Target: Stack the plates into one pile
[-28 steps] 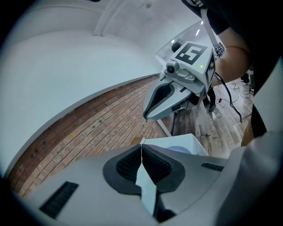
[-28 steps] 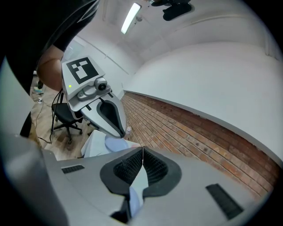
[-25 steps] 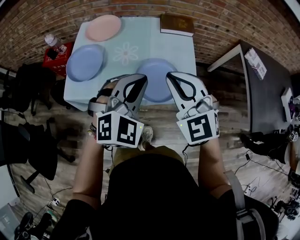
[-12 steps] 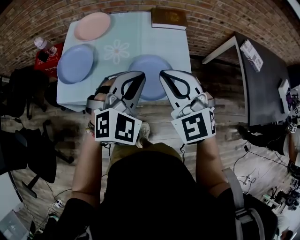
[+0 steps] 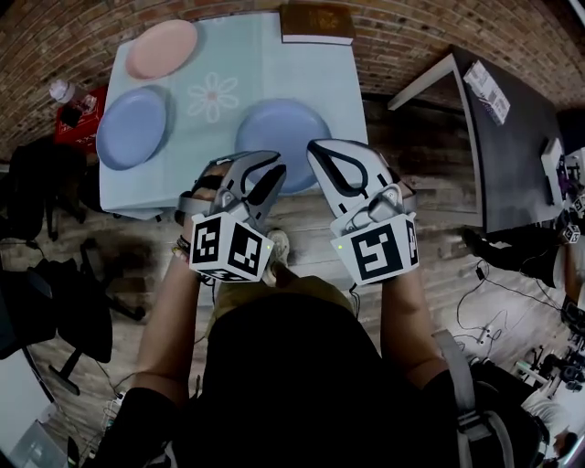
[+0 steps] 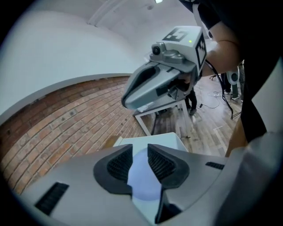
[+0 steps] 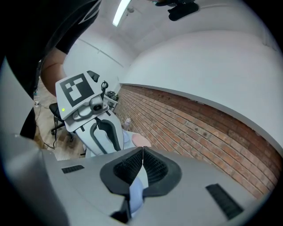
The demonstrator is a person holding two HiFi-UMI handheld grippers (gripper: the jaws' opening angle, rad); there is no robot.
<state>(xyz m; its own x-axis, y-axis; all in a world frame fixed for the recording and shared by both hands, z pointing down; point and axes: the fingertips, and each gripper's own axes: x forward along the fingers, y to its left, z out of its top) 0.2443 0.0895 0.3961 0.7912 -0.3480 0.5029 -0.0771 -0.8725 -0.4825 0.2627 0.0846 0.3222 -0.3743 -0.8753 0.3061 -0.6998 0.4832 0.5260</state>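
Before the round blue plate [image 5: 279, 128] by the pale table [image 5: 274, 64] front edge, the left hand-held gripper [image 6: 139, 159] has just been opening, empty. The right hand-held gripper [image 7: 142, 152] is closed.

A brown book [image 5: 316, 23] lies at the far edge of the table [image 5: 302, 73] (pale cloth, flower print); a bottle [image 5: 62, 91] rests on a red box [image 5: 77, 117] beside it.
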